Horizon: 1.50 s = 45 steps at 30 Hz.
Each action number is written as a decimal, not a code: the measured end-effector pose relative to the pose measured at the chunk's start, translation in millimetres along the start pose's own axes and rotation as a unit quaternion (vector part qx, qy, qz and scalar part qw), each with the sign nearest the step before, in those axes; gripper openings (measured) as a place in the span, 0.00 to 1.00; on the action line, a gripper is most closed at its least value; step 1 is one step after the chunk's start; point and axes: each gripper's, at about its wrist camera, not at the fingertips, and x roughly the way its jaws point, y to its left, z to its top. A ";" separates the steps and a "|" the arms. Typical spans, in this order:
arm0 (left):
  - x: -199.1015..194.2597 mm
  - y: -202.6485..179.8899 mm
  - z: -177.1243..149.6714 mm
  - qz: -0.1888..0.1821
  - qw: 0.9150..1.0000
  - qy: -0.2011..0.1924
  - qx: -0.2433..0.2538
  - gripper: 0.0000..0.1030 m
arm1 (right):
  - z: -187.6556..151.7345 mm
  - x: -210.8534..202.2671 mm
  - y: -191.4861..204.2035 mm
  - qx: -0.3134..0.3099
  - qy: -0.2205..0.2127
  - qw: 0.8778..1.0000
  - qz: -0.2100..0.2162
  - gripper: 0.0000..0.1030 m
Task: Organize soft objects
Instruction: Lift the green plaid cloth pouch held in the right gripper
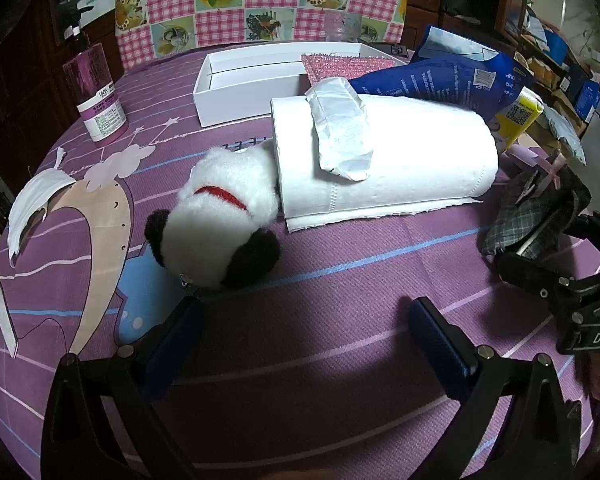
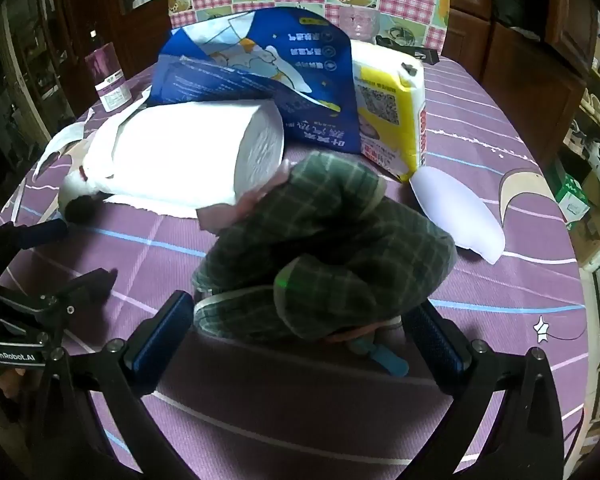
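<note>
While both grippers' fingers [image 1: 440,336] gape empty, white box [image 1: 236,92] w/ pink pad [image 1: 340,65] inside.

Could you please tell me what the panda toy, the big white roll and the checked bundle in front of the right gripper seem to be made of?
Panda toy: plush, long fuzzy pile in white and black, matte, with a red band.
White roll: soft paper, probably tissue; embossed matte surface, a loose sheet trailing underneath.
Checked bundle: woven fabric, green plaid, creased and folded, likely cotton, though the weave is blurred.

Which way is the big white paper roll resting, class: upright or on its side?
On its side. The paper roll lies lengthwise on the tablecloth, its flat end facing sideways and a loose sheet trailing underneath.
</note>
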 end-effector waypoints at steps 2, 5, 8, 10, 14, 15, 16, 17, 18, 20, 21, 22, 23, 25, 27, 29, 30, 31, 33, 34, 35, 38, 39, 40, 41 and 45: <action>-0.1 0.3 -0.1 -0.002 1.000 -0.002 -0.002 1.00 | -0.1 0.6 1.0 -0.004 0.000 1.000 -0.004 1.00; -0.2 0.2 -0.3 0.000 1.000 -0.001 -0.005 1.00 | -1.4 1.7 2.3 -0.010 0.002 1.000 -0.011 1.00; -0.3 0.3 -0.6 0.003 1.000 -0.002 -0.008 1.00 | -5.1 -0.4 -1.3 0.001 0.000 1.000 -0.002 1.00; -5.2 -1.2 -2.7 0.001 1.000 -0.002 -0.009 1.00 | -6.1 -6.9 -6.3 0.019 -0.012 0.999 0.023 1.00; -6.6 -1.6 -4.6 0.002 1.000 -0.002 -0.008 1.00 | -9.3 -24.6 -11.4 0.048 -0.055 0.996 0.055 0.99; -6.5 -2.2 -4.5 0.003 1.000 -0.001 -0.007 1.00 | -10.6 -28.6 -14.9 0.059 -0.065 0.994 0.063 0.99; -6.8 -2.7 -4.8 0.000 1.000 -0.002 -0.008 1.00 | -12.0 -32.2 -18.8 0.071 -0.073 0.992 0.072 0.99; -6.1 -1.6 -3.1 -0.006 1.000 -0.004 -0.010 1.00 | -13.0 -34.7 -22.3 0.084 -0.078 0.990 0.081 0.99; -6.4 1.0 -2.3 -0.017 1.000 -0.008 -0.015 1.00 | -12.6 -36.2 -24.2 0.094 -0.081 0.988 0.088 0.99; -8.6 3.6 -2.7 -0.036 0.999 -0.019 -0.028 1.00 | -12.8 -37.3 -25.4 0.108 -0.086 0.986 0.097 0.96; -11.5 4.9 -3.1 -0.039 0.998 -0.028 -0.032 1.00 | -11.6 -39.3 -24.6 0.114 -0.089 0.985 0.099 0.95; -13.9 5.6 -2.8 -0.040 0.998 -0.035 -0.034 1.00 | -10.9 -41.2 -23.9 0.118 -0.091 0.984 0.100 0.95; -17.8 5.8 -2.7 -0.041 0.997 -0.045 -0.036 1.00 | -12.5 -41.6 -22.6 0.120 -0.094 0.983 0.100 0.95; -24.0 6.8 -1.7 -0.042 0.996 -0.067 -0.037 1.00 | -13.2 -43.2 -24.1 0.119 -0.089 0.984 0.094 0.95; -28.1 7.4 -0.4 -0.040 0.995 -0.080 -0.037 1.00 | -12.7 -43.2 -28.9 0.116 -0.087 0.985 0.097 0.95; -27.6 9.1 1.3 -0.036 0.995 -0.082 -0.036 1.00 | -13.0 -45.4 -30.4 0.108 -0.087 0.986 0.090 0.95; -27.9 9.7 2.5 -0.029 0.995 -0.085 -0.036 1.00 | -13.4 -46.1 -30.2 0.103 -0.089 0.987 0.084 0.95; -29.0 10.7 3.7 -0.022 0.995 -0.089 -0.037 1.00 | -12.5 -46.0 -29.3 0.099 -0.089 0.988 0.080 0.95; -34.3 10.4 1.1 -0.012 0.994 -0.101 -0.037 1.00 | -13.5 -48.3 -26.6 0.090 -0.097 0.989 0.065 0.95; -37.3 10.7 0.3 -0.011 0.993 -0.110 -0.037 1.00 | -14.3 -50.1 -23.7 0.083 -0.105 0.990 0.051 0.95; -40.1 9.5 -1.3 -0.012 0.993 -0.115 -0.037 1.00 | -14.6 -52.2 -21.4 0.076 -0.112 0.990 0.039 0.95; -42.1 11.8 -2.0 -0.011 0.992 -0.120 -0.041 1.00 | -17.1 -59.6 -10.9 0.042 -0.141 0.989 0.003 0.95; -42.1 13.2 -1.9 -0.007 0.992 -0.120 -0.046 1.00 | -17.7 -61.6 -6.5 0.030 -0.149 0.988 -0.005 0.95; -42.5 15.1 -2.1 -0.007 0.991 -0.121 -0.051 1.00 | -18.0 -63.3 -0.7 0.012 -0.158 0.987 -0.014 0.95; -42.8 16.3 -2.6 -0.008 0.991 -0.123 -0.055 1.00 | -17.8 -64.1 4.3 -0.001 -0.163 0.986 -0.021 0.95; -44.6 24.3 -3.5 -0.022 0.988 -0.132 -0.081 1.00 | -13.3 -60.3 21.1 -0.047 -0.169 0.983 -0.049 0.91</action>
